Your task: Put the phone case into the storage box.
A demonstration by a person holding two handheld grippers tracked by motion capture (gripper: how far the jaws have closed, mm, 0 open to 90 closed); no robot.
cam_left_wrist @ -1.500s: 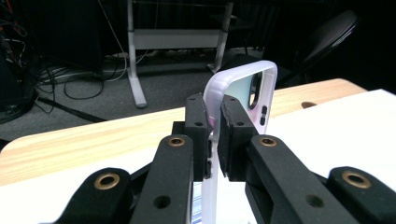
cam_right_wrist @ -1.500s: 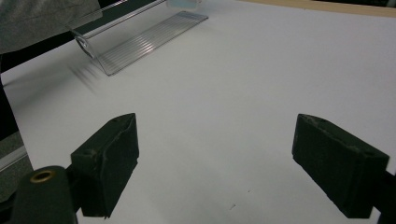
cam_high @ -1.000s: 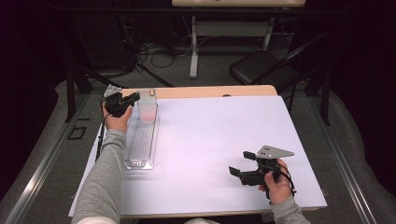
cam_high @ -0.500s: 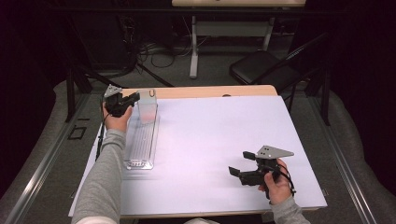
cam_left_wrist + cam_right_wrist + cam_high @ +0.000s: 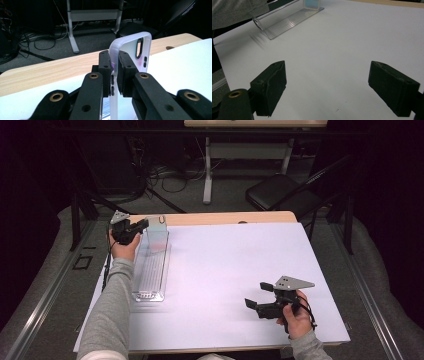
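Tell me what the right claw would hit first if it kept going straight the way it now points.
Probably the clear slotted rack. The right claw stands open over the bare white tabletop, aimed across it toward the rack and the phone case standing in it. Nothing lies between, though depth is hard to judge.

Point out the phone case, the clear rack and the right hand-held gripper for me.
phone case (image 5: 143,43), left gripper view, its translucent back beside the camera cutout.
clear rack (image 5: 150,270), high view, its ribbed base.
right hand-held gripper (image 5: 257,296), high view, midway between its open jaws.
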